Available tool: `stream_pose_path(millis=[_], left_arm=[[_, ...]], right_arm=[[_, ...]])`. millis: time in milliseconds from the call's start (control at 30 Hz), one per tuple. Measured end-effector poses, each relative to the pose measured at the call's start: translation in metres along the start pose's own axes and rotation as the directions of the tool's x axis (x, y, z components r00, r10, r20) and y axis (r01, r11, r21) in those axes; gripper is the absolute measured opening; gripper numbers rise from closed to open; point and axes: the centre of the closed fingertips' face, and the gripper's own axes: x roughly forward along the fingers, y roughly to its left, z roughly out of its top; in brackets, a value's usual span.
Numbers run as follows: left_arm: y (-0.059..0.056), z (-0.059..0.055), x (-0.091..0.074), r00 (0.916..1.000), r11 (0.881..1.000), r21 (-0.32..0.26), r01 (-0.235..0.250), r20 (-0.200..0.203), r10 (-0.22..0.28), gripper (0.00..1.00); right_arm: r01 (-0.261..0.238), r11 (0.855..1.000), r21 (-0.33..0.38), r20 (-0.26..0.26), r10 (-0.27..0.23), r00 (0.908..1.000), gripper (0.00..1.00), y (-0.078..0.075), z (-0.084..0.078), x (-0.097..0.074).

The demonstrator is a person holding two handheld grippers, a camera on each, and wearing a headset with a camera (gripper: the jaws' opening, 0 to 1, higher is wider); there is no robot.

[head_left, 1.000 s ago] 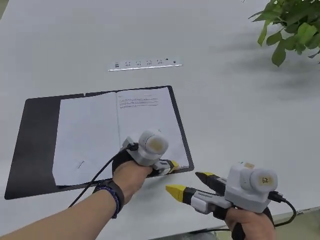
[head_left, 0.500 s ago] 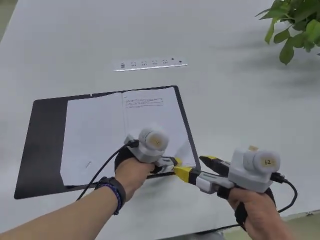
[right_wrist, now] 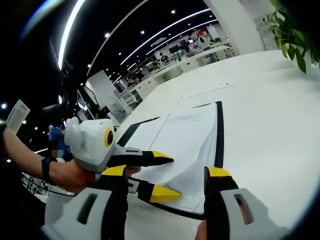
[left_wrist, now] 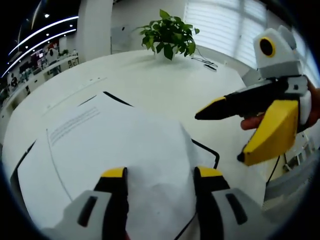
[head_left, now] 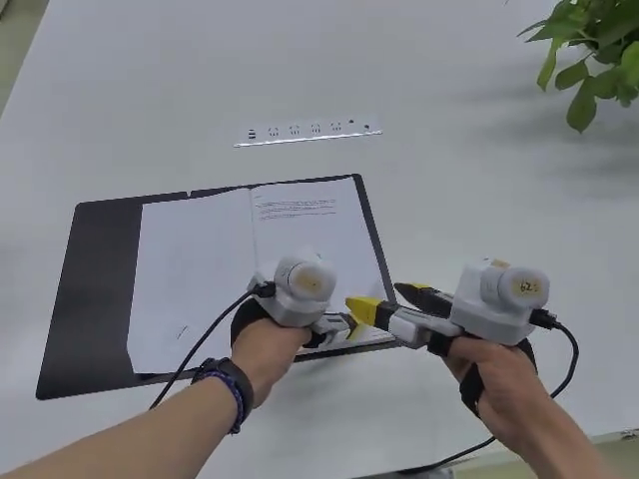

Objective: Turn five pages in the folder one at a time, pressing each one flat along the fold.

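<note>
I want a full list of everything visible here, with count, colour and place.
table: one, white, under everything
folder: one, black, open on the table
pages: several, white, inside the folder
socket strip: one, silvery, in the table beyond the folder
plant: one, green, far right edge
left gripper: one, white with yellow tips, open over the right page's near corner
right gripper: one, same colours, open, right of it
left hand and right hand: two, each holding a gripper

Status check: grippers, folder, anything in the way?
Left gripper open over right page's lower corner. Right gripper open beside it. Folder lies open. Power strip, plant well off.
</note>
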Motion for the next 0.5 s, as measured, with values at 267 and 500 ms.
stream_pose_path(millis=[267, 500], left_arm=[[0.002, 0.001, 0.0, 0.9998, 1.0, -0.028, 0.002, 0.02, -0.002, 0.5], [0.001, 0.001, -0.005, 0.9987, 0.995, -0.093, 0.026, 0.046, -0.021, 0.49]], right_arm=[[-0.023, 0.999, 0.043, -0.011, 0.023, 0.9997, 0.58, -0.007, 0.003, 0.021], [-0.045, 0.995, 0.094, -0.025, 0.047, 0.9986, 0.5, -0.008, -0.003, 0.033]])
